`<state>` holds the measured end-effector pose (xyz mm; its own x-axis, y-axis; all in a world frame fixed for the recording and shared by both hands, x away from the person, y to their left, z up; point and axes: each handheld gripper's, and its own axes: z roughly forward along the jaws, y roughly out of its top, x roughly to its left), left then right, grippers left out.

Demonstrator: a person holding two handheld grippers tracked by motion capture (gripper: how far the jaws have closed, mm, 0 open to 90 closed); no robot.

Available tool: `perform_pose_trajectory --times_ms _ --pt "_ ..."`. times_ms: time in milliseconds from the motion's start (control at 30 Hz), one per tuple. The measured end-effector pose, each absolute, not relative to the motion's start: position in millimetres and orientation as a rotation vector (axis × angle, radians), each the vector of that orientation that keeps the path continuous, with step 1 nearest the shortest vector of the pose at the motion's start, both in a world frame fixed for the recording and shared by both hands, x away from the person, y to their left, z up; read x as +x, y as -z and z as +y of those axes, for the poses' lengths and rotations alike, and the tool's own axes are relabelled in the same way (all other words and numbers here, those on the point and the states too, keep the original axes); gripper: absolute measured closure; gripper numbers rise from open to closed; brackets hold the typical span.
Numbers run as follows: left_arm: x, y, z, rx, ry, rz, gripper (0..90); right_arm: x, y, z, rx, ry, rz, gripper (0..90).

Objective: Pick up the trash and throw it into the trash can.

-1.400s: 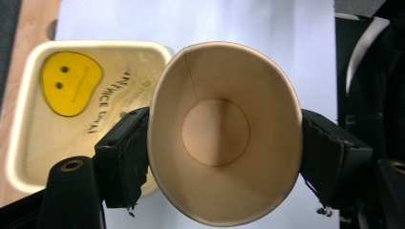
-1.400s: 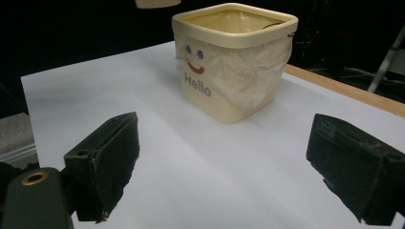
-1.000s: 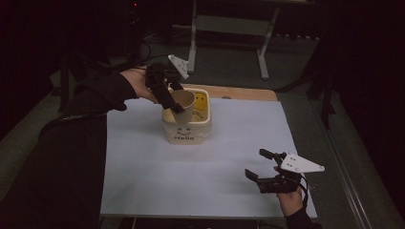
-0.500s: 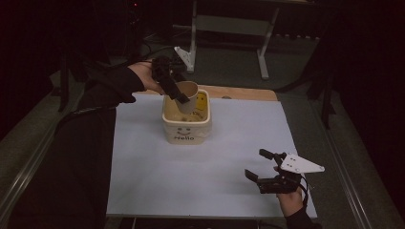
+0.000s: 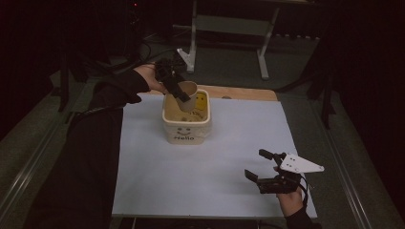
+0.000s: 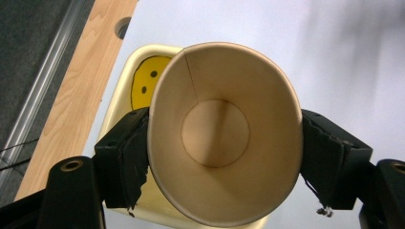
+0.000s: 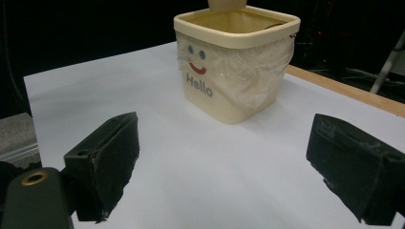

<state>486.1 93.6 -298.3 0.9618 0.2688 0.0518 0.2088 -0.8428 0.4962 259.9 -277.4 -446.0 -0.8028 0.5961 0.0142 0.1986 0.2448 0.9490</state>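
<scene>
Paper cup between black fingers, above cream tub.

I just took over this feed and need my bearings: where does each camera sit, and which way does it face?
High view: above the near edge, looking forward and down on the white table; both forearms enter.
Left gripper view: rides the left hand-held gripper, looking into the paper cup it clamps above the tub.
Right gripper view: rides the open right hand-held gripper, low, facing the tub.
All three share the tub.

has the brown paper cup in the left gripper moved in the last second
Yes: the brown paper cup rose out of the cream square "Hello" bucket, toward its far rim, held by the left gripper.
</scene>
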Motion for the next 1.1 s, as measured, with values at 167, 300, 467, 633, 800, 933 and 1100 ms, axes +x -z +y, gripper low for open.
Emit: perform_pose_trajectory --times_ms 167,300,467,633,800,933,1100 --pt "491.9 305.4 93.6 2.583 -0.178 0.396 19.5 259.6 445.9 -277.3 0.733 -1.574 2.175 10.6" --pt "492.0 306.9 94.3 2.572 -0.175 0.421 9.8 259.9 445.8 -277.7 0.732 -1.574 2.172 10.6" --pt "488.0 302.0 99.5 2.515 -0.191 0.414 3.7 259.7 445.5 -277.3 0.729 -1.57 2.173 10.6" --pt "476.8 298.6 111.2 2.456 -0.218 0.449 1.9 258.7 444.7 -276.8 0.727 -1.569 2.168 10.6" --pt "463.1 295.0 126.2 2.418 -0.224 0.469 0.8 258.5 444.5 -275.7 0.725 -1.561 2.172 10.6" --pt "449.8 294.5 139.7 2.394 -0.225 0.493 0.3 258.2 444.2 -275.5 0.725 -1.561 2.17 10.6" --pt "432.1 296.5 158.3 2.366 -0.239 0.524 0.4 257.9 444.1 -274.6 0.726 -1.558 2.17 10.6"
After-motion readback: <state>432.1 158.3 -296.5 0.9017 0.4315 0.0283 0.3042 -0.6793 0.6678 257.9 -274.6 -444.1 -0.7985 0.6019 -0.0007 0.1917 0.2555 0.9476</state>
